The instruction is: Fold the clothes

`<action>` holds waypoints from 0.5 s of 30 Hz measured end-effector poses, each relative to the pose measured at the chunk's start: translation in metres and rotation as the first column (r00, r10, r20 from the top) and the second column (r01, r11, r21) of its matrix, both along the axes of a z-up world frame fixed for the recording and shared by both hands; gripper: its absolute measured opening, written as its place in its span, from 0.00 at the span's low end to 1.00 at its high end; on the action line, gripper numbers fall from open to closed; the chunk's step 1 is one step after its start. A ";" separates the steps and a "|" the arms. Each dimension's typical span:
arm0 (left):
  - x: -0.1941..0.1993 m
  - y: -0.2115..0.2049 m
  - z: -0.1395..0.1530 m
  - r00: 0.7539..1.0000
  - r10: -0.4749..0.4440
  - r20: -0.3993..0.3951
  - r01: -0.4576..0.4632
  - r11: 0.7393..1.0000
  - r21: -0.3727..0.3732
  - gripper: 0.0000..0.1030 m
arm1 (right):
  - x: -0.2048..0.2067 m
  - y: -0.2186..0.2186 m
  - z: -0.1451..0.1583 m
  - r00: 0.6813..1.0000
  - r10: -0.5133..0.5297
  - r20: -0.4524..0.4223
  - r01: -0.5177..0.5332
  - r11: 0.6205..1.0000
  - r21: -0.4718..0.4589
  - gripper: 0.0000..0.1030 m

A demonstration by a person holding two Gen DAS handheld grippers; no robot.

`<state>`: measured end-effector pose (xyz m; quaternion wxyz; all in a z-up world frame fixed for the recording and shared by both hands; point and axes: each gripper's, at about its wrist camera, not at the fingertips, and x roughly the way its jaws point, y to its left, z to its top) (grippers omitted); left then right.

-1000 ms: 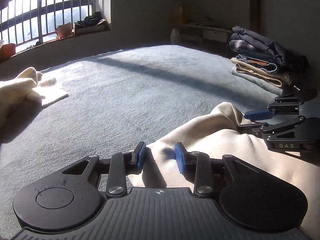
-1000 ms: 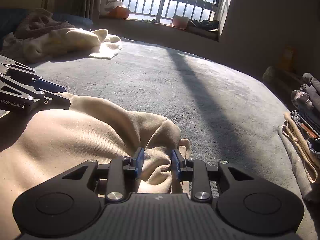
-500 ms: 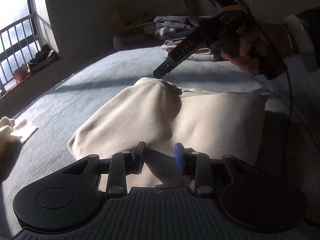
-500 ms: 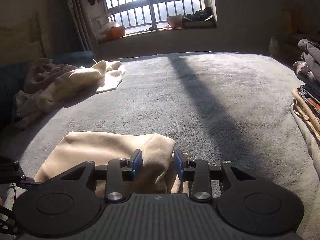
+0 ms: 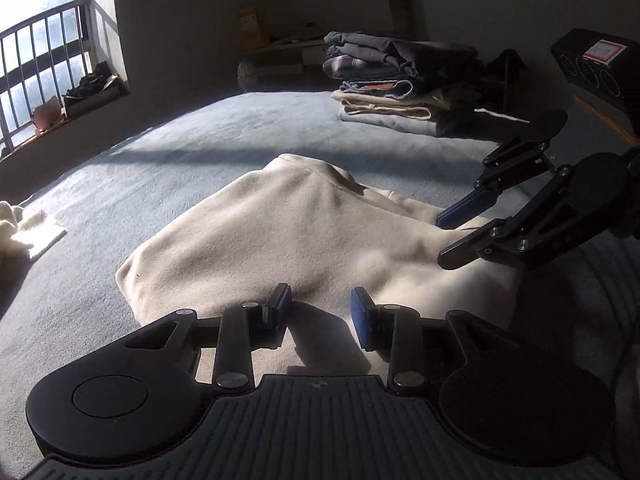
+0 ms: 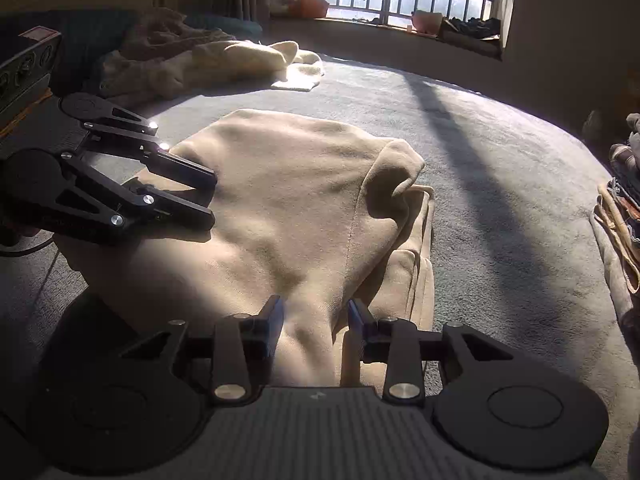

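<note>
A cream garment (image 5: 304, 224) lies folded into a thick rectangle on the grey-blue bed (image 5: 180, 168). My left gripper (image 5: 320, 314) hovers over its near edge, jaws apart, throwing a shadow on the cloth below. The right wrist view shows that gripper (image 6: 210, 196) from the side at the garment's (image 6: 288, 200) left edge, with nothing pinched. My right gripper (image 6: 314, 320) stands open over the near right corner, with a raised ridge of cloth between its fingers. The left wrist view shows it (image 5: 448, 236) at the garment's right side.
A stack of folded clothes (image 5: 392, 80) sits at the bed's far right edge and shows again as a stack (image 6: 624, 208) in the right wrist view. A heap of unfolded cream and brown laundry (image 6: 208, 60) lies at the far left. A barred window with a cluttered sill (image 6: 400, 28) stands beyond the bed (image 6: 500, 200).
The garment, bunched between both grippers a second ago, now lies folded into a flat rectangle. Both grippers have drawn back from it, and the right one has come down beside its right edge.
</note>
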<state>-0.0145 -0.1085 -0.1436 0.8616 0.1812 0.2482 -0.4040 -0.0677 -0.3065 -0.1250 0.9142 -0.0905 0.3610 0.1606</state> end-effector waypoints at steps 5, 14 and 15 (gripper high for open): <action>-0.002 0.037 0.028 0.998 0.062 0.013 -0.061 0.997 -0.046 0.32 | -0.004 0.000 0.024 0.999 -0.001 0.045 0.003 0.999 -0.045 0.34; 0.027 0.083 0.015 0.876 0.179 -0.448 -0.264 0.955 -0.135 0.32 | -0.037 0.030 0.044 0.970 0.206 0.132 -0.200 0.978 -0.060 0.34; 0.029 0.087 0.012 0.850 0.177 -0.496 -0.283 0.948 -0.147 0.32 | -0.039 0.034 0.042 0.967 0.222 0.127 -0.213 0.974 -0.080 0.33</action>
